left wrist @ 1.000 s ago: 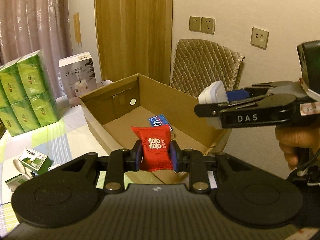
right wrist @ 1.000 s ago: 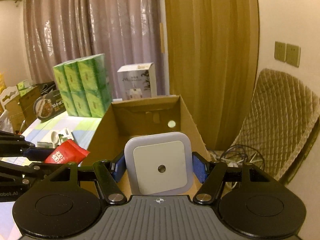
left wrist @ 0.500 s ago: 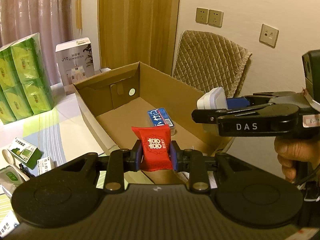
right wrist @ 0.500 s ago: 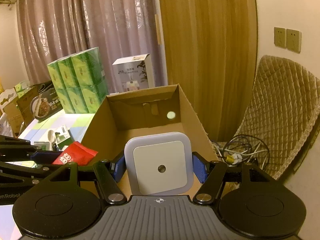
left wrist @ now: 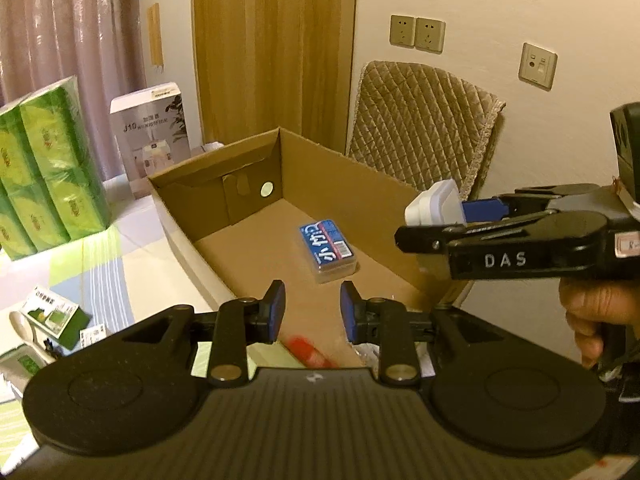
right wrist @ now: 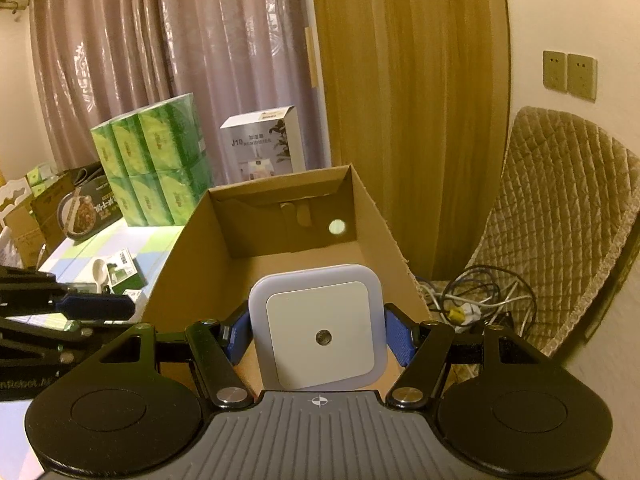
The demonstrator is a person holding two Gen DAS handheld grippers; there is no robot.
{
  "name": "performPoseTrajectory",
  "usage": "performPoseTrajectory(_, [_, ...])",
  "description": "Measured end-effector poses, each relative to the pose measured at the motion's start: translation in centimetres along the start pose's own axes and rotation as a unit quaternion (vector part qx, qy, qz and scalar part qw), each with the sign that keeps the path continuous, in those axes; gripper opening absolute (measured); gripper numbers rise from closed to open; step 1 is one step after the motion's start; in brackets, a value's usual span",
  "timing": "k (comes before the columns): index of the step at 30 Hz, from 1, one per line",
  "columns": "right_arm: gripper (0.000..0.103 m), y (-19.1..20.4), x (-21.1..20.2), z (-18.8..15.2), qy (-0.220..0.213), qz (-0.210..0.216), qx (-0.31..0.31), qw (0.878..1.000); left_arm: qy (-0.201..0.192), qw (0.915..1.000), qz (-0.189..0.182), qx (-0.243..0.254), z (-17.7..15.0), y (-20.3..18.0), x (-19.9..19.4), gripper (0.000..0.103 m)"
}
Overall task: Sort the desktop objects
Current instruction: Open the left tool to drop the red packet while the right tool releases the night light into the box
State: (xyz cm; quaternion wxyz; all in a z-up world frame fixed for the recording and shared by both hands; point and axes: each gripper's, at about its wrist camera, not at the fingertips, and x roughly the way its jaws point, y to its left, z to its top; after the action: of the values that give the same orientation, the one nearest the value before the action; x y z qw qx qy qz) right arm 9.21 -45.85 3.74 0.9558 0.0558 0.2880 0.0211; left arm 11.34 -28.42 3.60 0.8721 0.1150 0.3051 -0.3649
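My left gripper [left wrist: 312,306] no longer has the red packet [left wrist: 306,347] between its blue pads: half a second ago it was pinched there, and now the jaws are opening with nothing between them. The packet shows only as a red blur at the bottom centre of the left wrist view, just below the fingers and over the near end of the cardboard box [left wrist: 360,176]. I judge it is dropping into the box, so that item is as good as sorted.

My right gripper [right wrist: 318,334] is unchanged from a second ago: jaws set fairly wide and pressing on both sides of the square white night light [right wrist: 318,330], which hangs over the box's near end in the lower centre of the right wrist view. I take it as next to go in.

On the box floor, centre of the left wrist view, lies a clear case with a blue label [left wrist: 326,248]; its large white characters I cannot read with confidence.

Readable writing: "DAS" on the side of the right gripper, at the right of the left wrist view, and "J10" on the white carton [left wrist: 154,136] at upper left. The green packs [left wrist: 44,164] carry print too small to read.
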Motion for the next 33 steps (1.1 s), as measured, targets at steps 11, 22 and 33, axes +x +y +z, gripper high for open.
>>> performPoseTrajectory(11, [0.064, 0.4, -0.2, 0.0, -0.001, 0.004, -0.001, 1.000, -0.001, 1.0000, 0.007, -0.007, -1.0, 0.5, -1.1, 0.030])
performPoseTrajectory(22, [0.083, 1.0, -0.5, 0.5, -0.038, 0.030, 0.008, 0.999, -0.004, 0.9998, 0.009, -0.016, -1.4, 0.8, -1.7, 0.032])
performPoseTrajectory(33, [0.085, 1.2, -2.5, -1.2, -0.030, 0.025, 0.030, 0.999, -0.007, 0.9993, 0.016, -0.032, -2.5, 1.6, -2.8, 0.036])
